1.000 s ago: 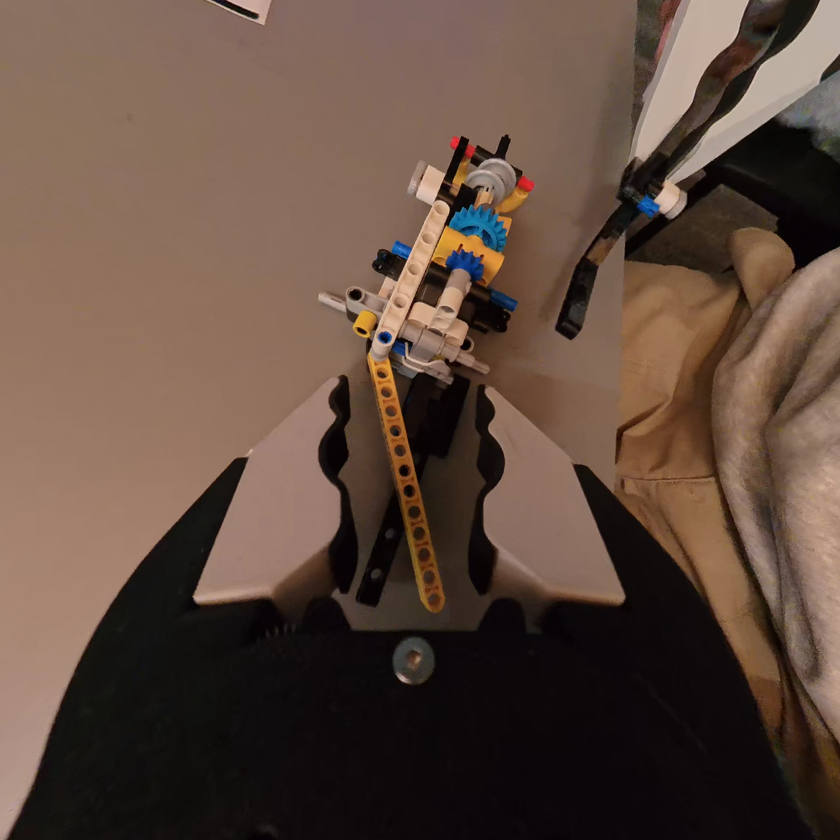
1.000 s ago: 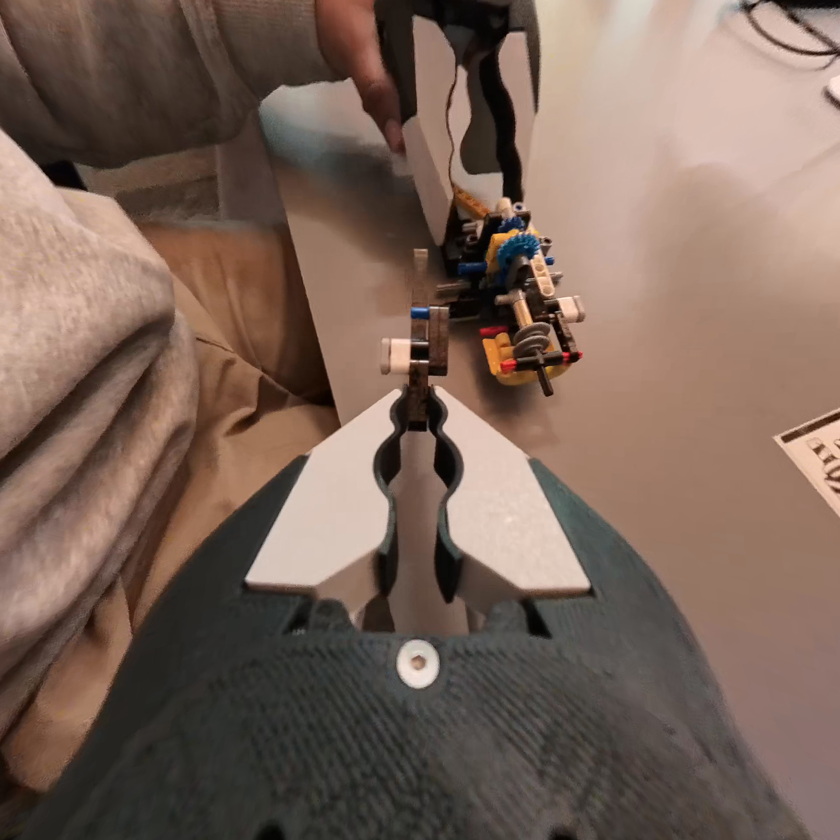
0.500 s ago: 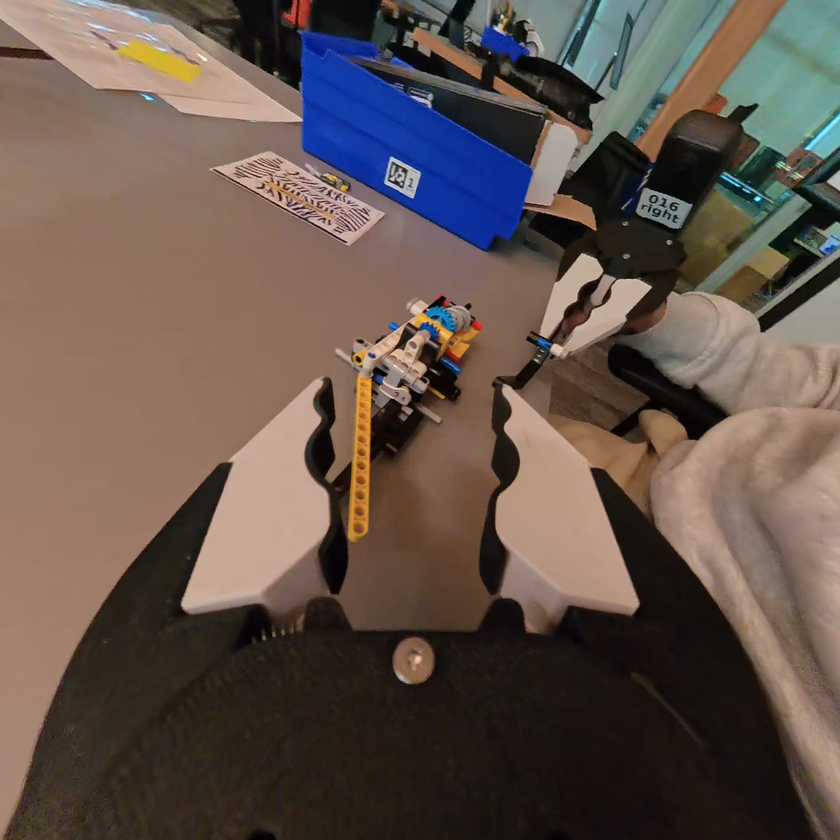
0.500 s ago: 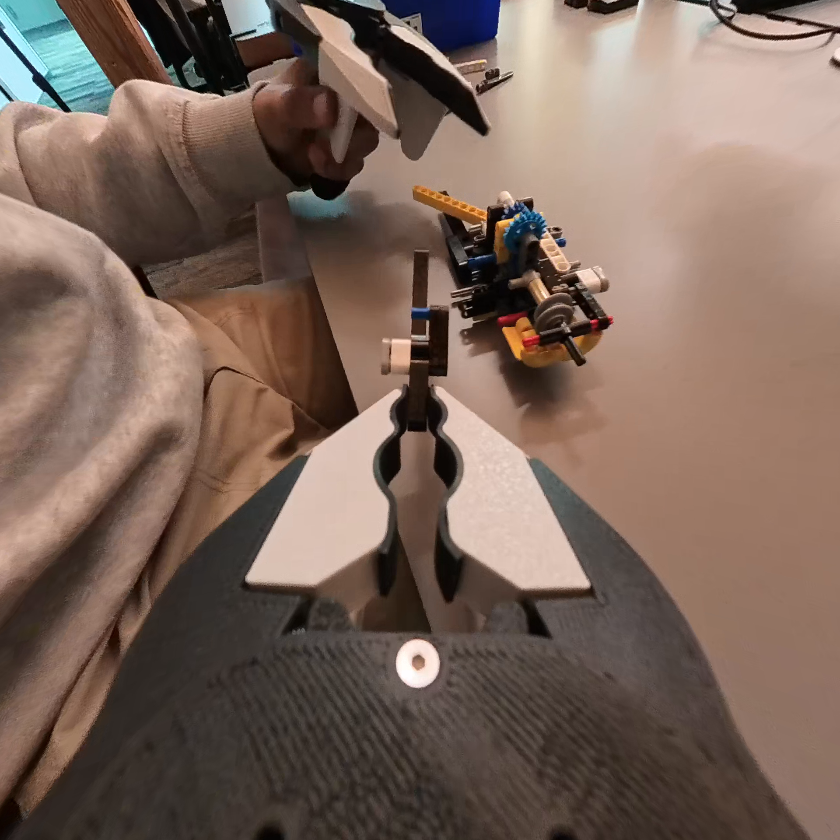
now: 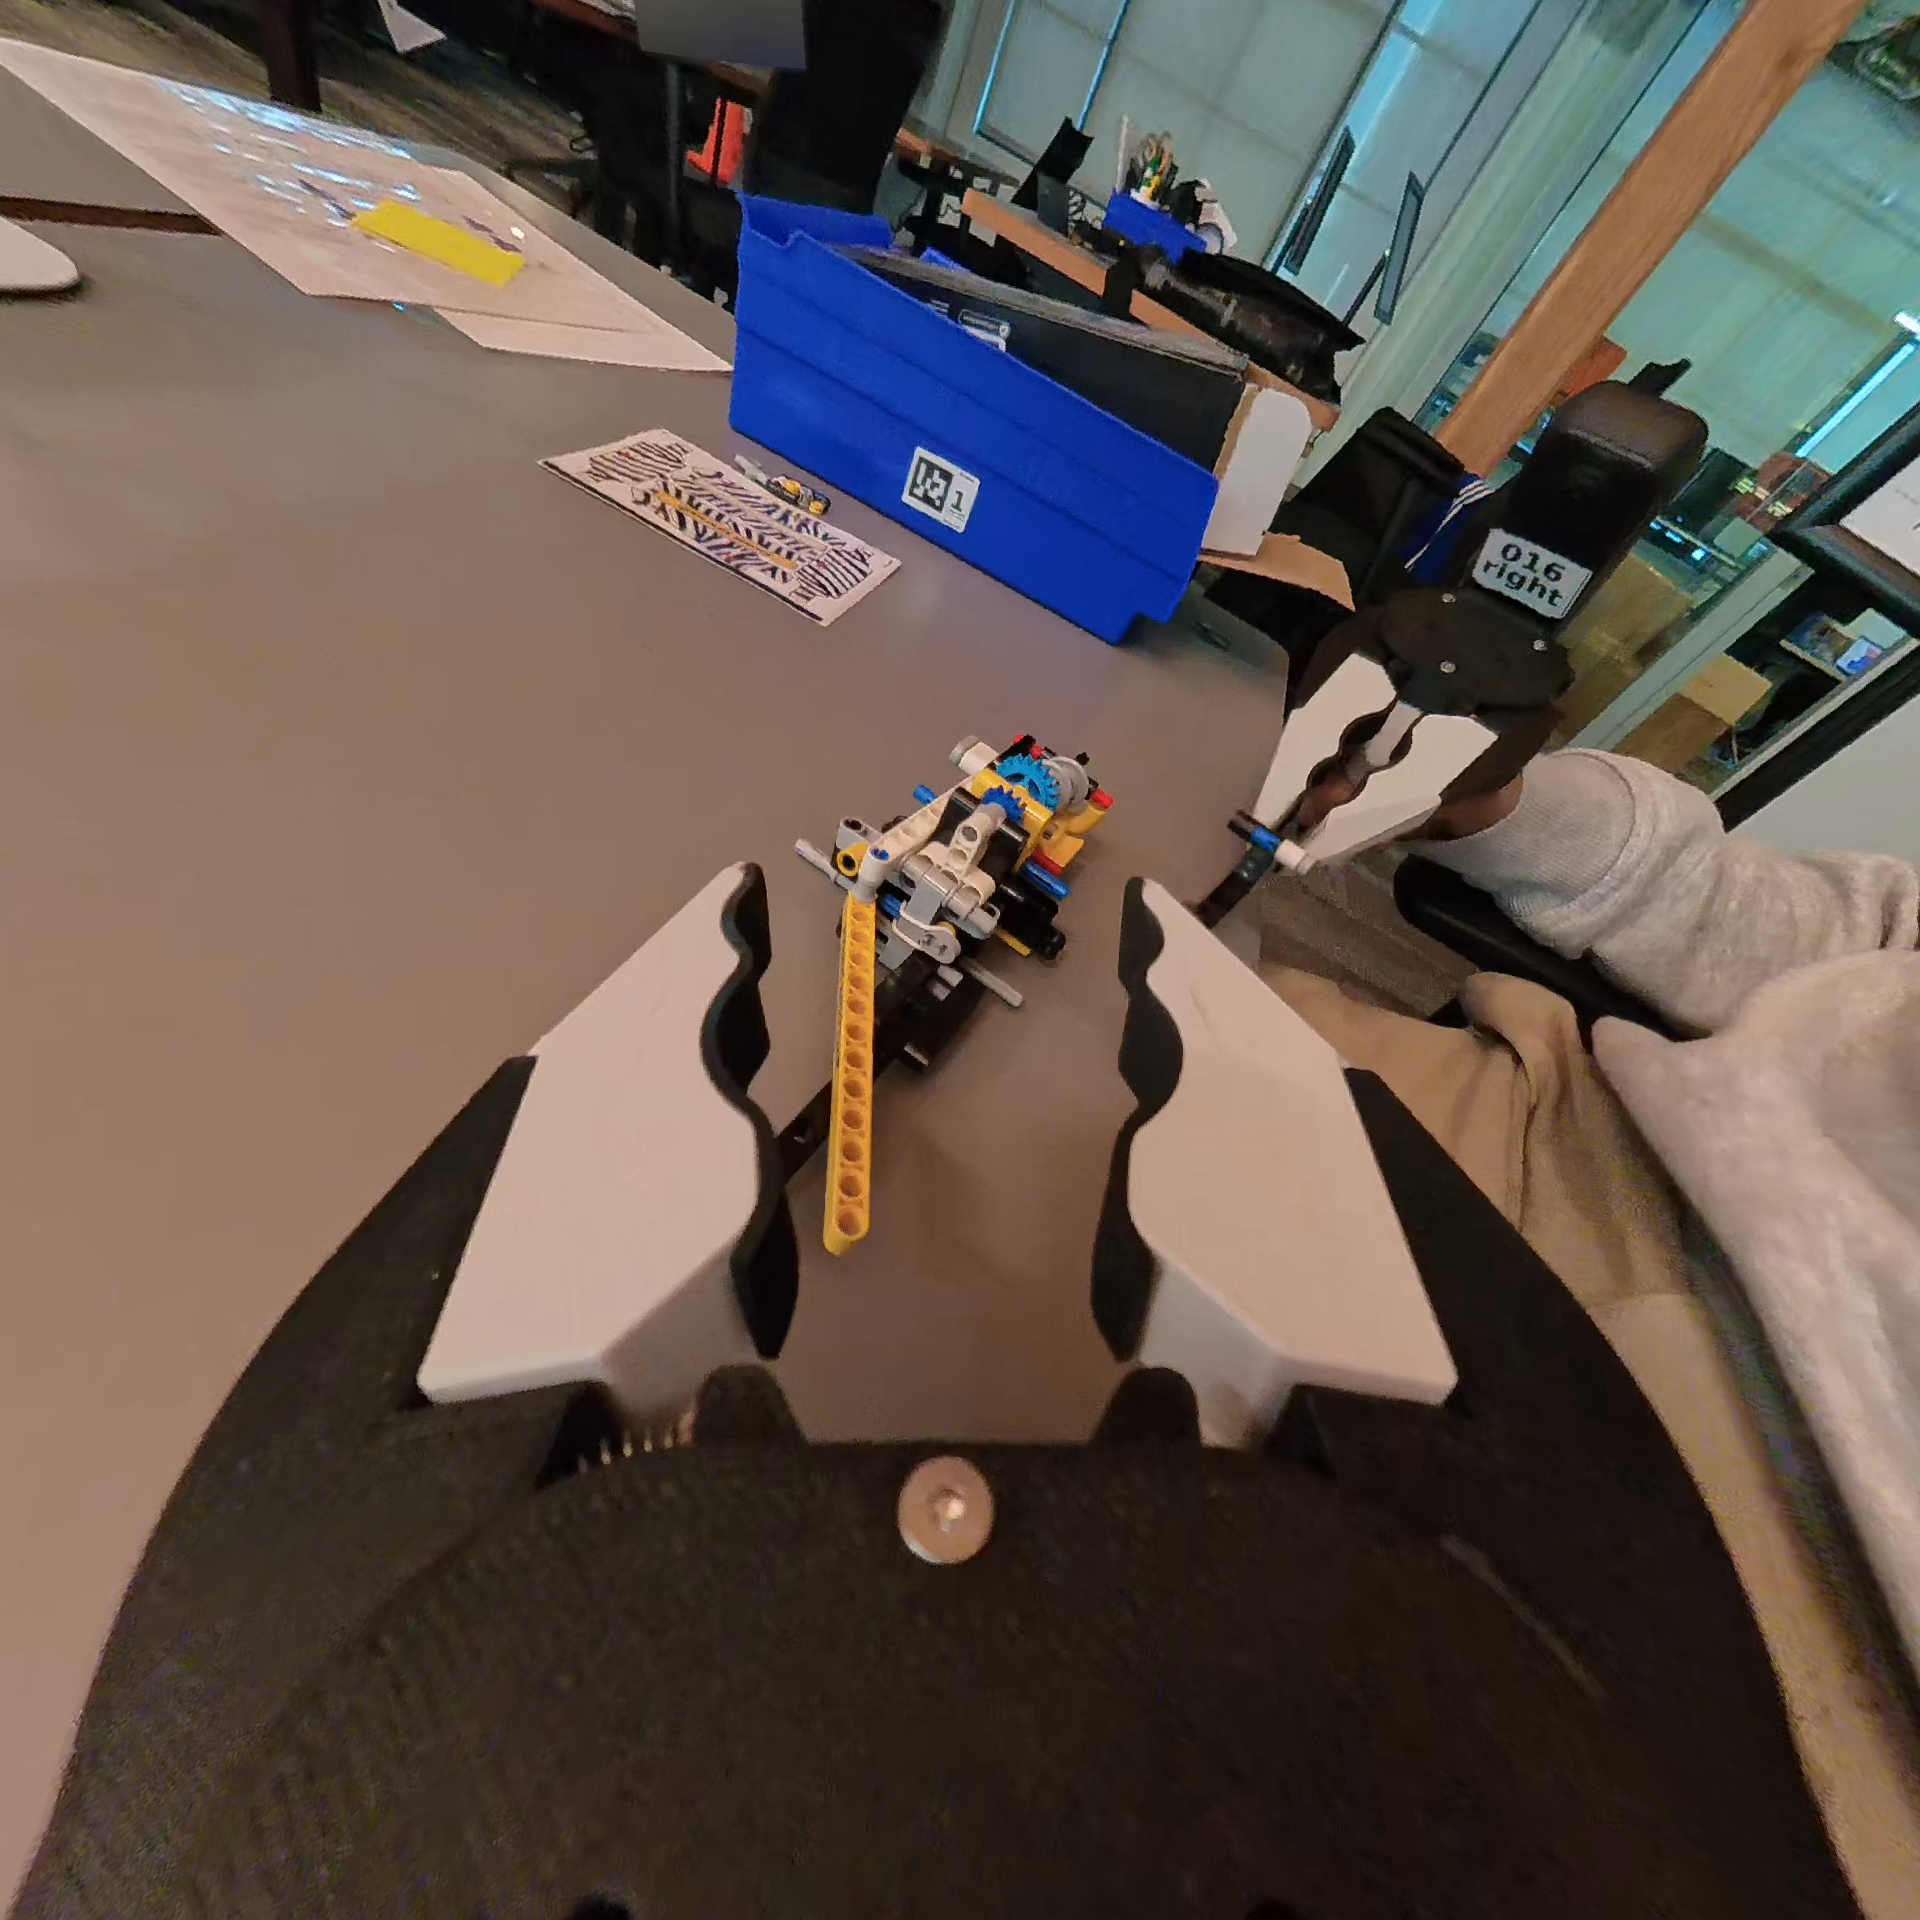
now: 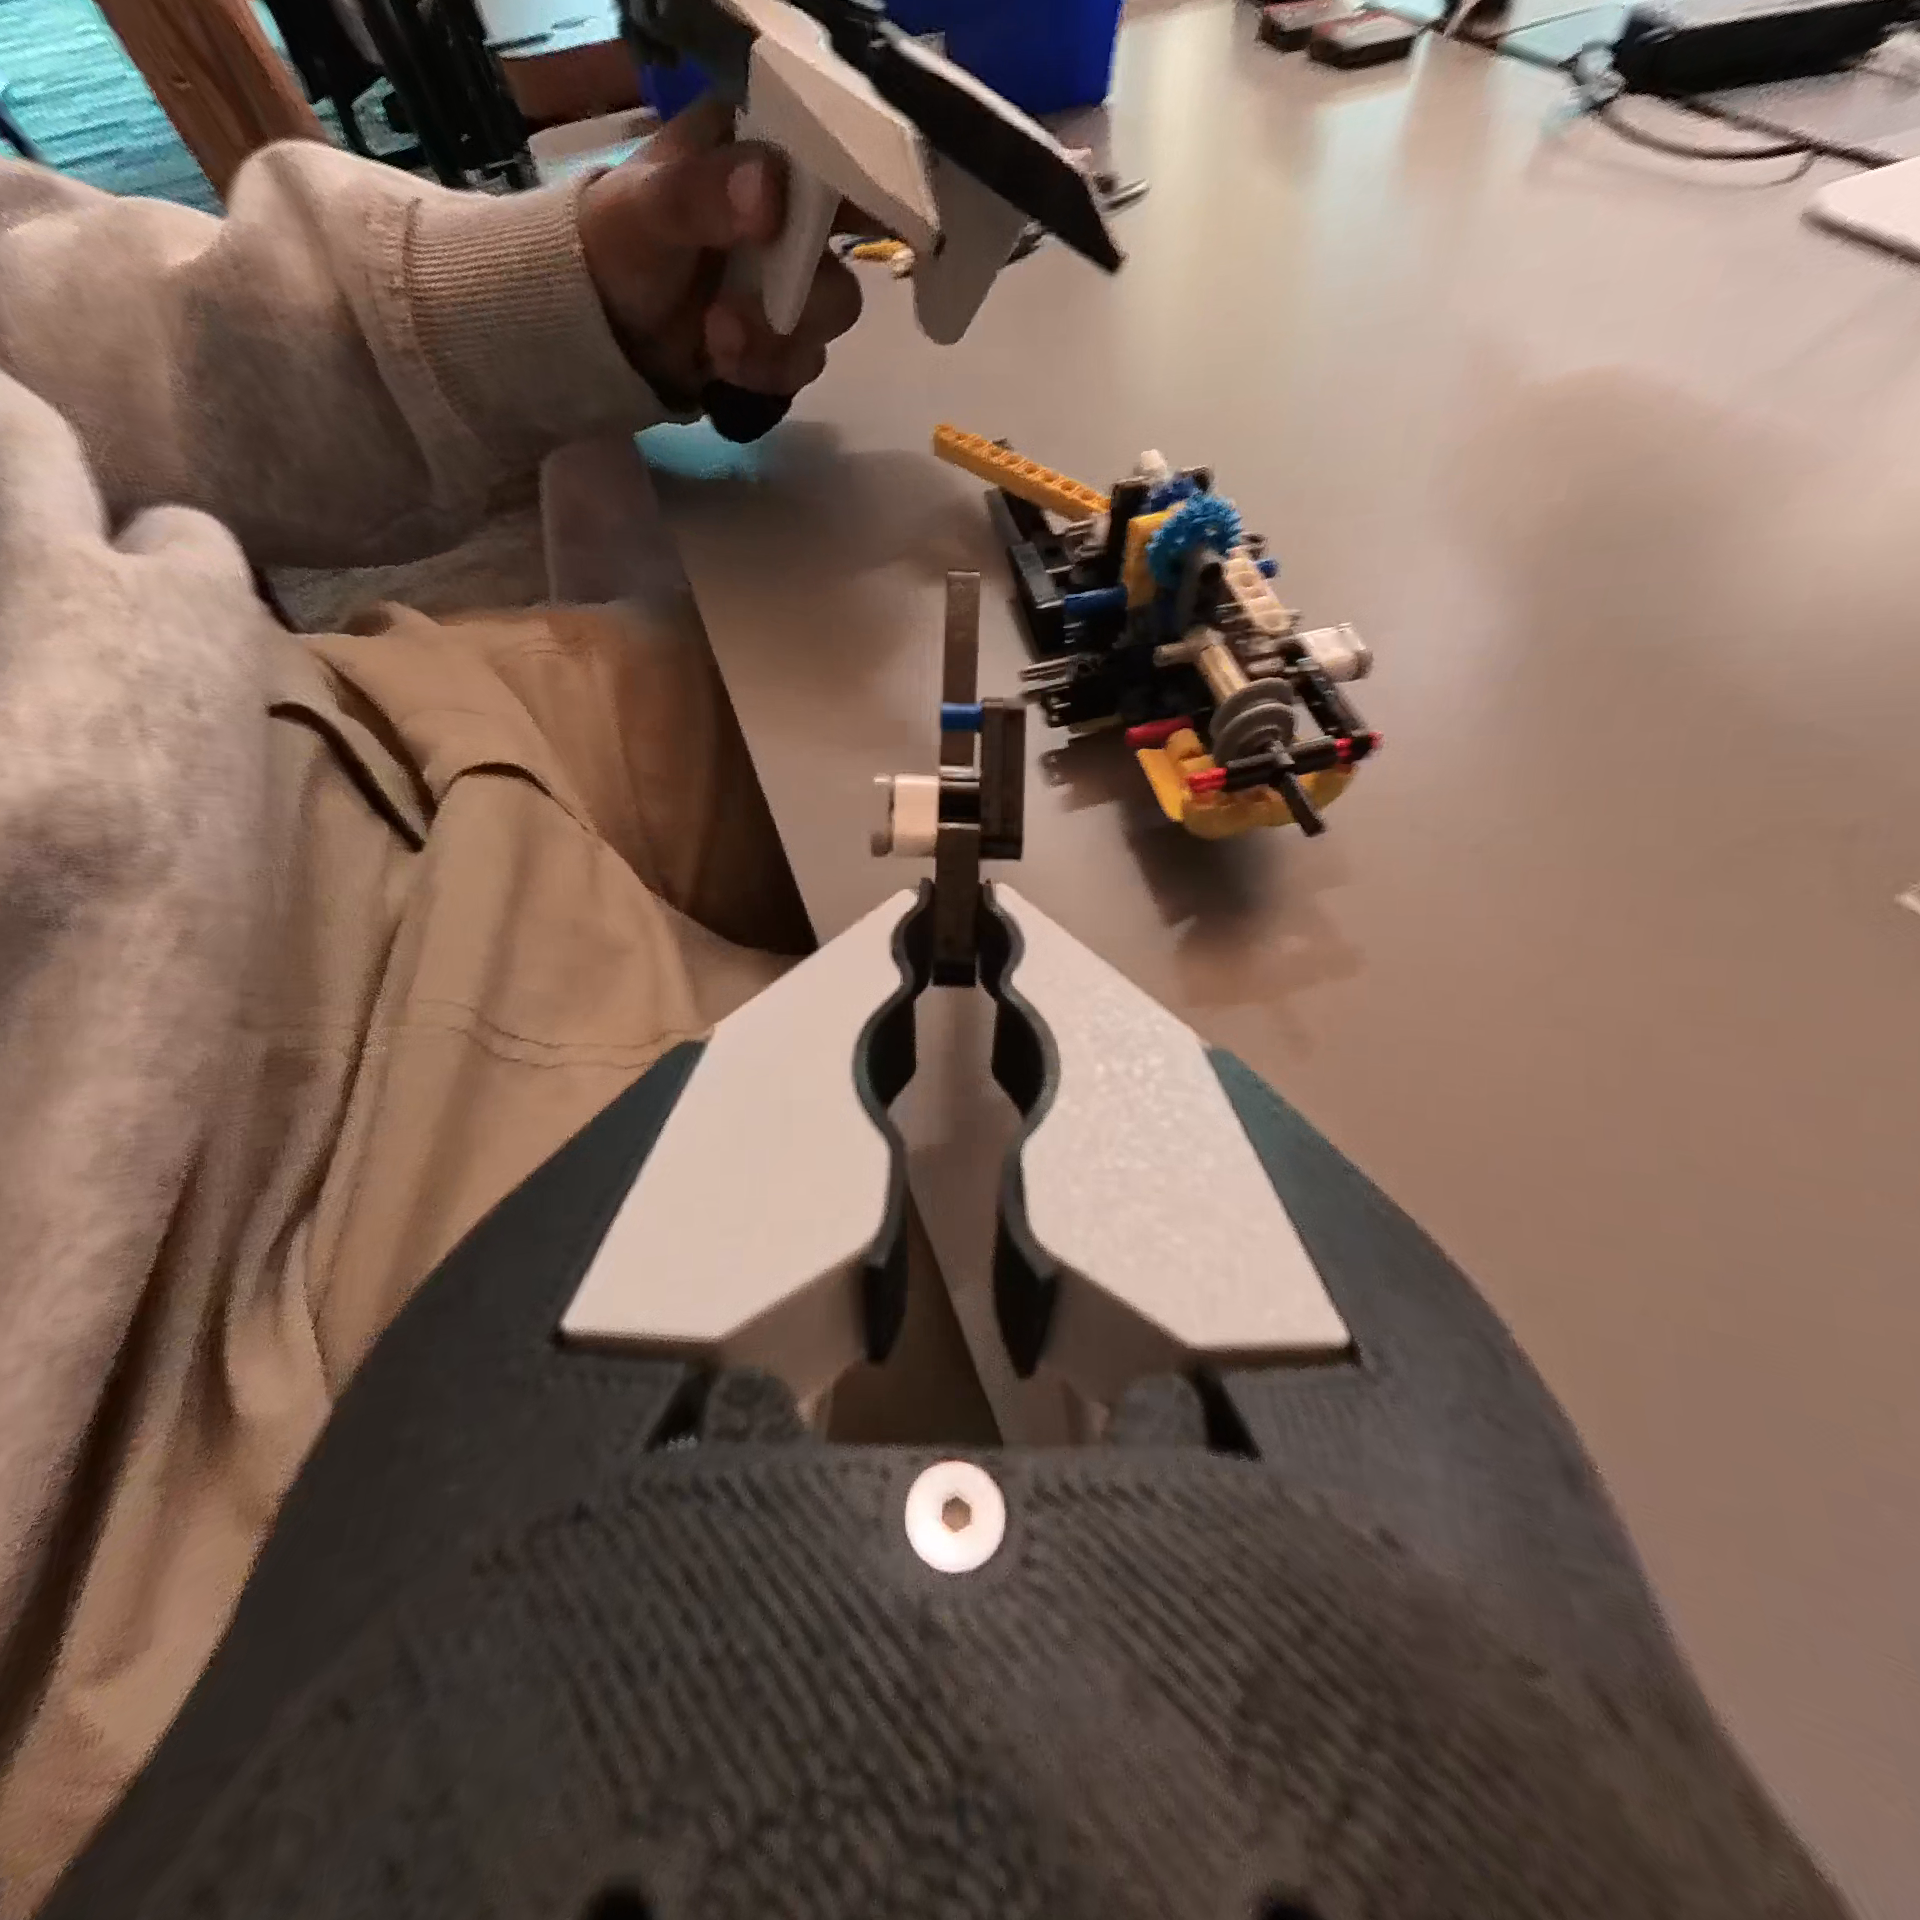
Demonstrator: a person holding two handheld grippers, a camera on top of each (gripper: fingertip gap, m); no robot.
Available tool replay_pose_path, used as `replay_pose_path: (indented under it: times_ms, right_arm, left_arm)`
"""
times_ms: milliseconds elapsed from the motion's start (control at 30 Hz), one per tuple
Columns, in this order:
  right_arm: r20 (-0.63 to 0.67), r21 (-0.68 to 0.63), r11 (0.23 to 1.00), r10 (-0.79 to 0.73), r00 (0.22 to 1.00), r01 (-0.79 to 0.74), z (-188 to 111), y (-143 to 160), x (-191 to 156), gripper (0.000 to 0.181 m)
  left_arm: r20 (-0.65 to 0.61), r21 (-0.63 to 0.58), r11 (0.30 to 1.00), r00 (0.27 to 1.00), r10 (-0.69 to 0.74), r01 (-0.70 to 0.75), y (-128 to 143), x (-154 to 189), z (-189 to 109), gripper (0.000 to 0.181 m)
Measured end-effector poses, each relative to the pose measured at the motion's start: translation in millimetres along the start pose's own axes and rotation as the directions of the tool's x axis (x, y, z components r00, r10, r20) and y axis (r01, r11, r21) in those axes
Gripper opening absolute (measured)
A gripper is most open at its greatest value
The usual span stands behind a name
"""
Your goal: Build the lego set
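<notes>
Lego model lies on the table ahead of the released left claw, yellow beam trailing toward it; right claw clamps a black beam piece, long axis pointing forward.

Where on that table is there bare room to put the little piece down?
Bare table spreads left of the lego model, up to the striped sheet. It is also free between the open left gripper and the model's yellow beam. It is crowded near the blue bin and the papers.

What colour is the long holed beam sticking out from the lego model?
Yellow beam, clearest in the left wrist view.
</notes>
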State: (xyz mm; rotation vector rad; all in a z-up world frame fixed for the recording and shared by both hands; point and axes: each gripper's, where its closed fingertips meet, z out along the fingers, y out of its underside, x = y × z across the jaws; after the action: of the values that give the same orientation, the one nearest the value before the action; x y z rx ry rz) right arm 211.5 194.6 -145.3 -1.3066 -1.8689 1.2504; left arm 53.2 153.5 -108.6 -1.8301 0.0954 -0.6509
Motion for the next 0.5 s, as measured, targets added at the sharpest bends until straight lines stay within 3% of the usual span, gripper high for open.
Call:
replay_pose_path:
  times_ms: [267, 500]
  right_arm:
    - [-0.152, 0.098, 0.994, -0.033, 0.988, 0.048, -26, -19, 20, 0.006]
    - [-0.110, 0.120, 0.993, 0.021, 0.994, -0.007, -25, -17, 25, 0.006]
  left_arm:
    - [0.003, -0.008, 0.999, 0.999, 0.047, -0.047, -3, 2, 2, 0.066]
    - [-0.021, 0.061, 0.998, 1.000, 0.018, -0.017, -14, 1, 2, 0.064]
